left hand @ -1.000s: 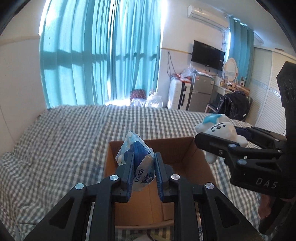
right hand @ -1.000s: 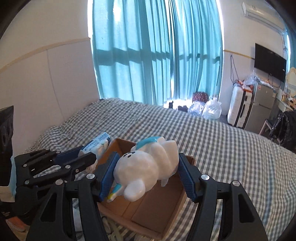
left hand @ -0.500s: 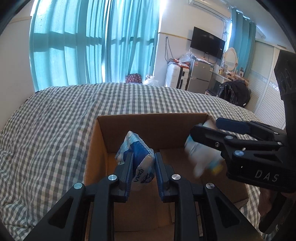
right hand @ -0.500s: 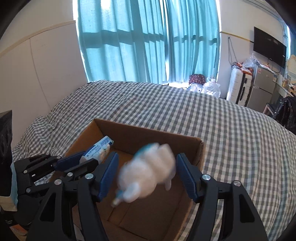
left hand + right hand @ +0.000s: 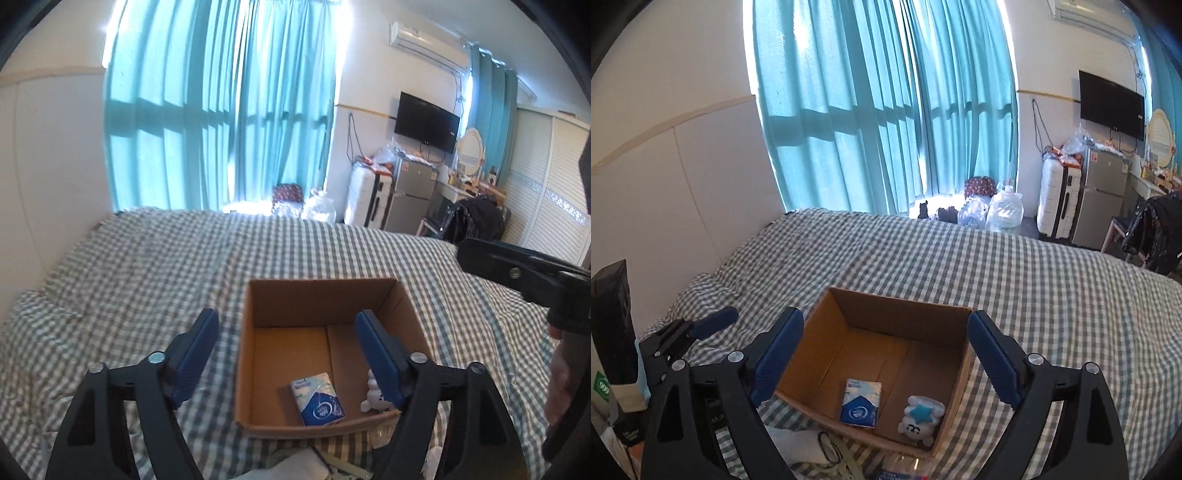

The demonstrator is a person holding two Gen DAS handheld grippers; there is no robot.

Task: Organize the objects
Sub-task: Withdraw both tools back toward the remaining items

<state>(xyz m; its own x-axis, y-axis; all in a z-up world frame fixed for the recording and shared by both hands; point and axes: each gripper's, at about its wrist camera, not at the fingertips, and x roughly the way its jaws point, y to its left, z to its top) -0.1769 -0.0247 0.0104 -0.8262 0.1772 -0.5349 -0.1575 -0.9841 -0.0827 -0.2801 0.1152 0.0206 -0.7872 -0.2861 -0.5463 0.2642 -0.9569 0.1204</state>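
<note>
An open cardboard box point(image 5: 325, 295) point(image 5: 901, 306) sits on the checked bed. Inside it lie a blue and white tissue pack point(image 5: 317, 398) point(image 5: 861, 402) and a white plush toy with a blue star point(image 5: 921, 421), partly hidden behind my finger in the left wrist view point(image 5: 373, 397). My left gripper point(image 5: 286, 350) is open and empty above the box's near left side. My right gripper point(image 5: 886, 354) is open and empty above the box. The right gripper also shows at the right edge of the left wrist view point(image 5: 517, 273), and the left gripper at the left of the right wrist view point(image 5: 698, 328).
The grey checked bedspread point(image 5: 147, 266) point(image 5: 1034, 280) spreads around the box. White cloth and small items lie at the near edge point(image 5: 812, 450). Teal curtains point(image 5: 221, 110), a suitcase and fridge point(image 5: 1082, 199), and a chair stand beyond the bed.
Both grippers opened and let go: the tissue pack and the plush toy now lie in the box. Both grippers have risen and drawn back from the box.
</note>
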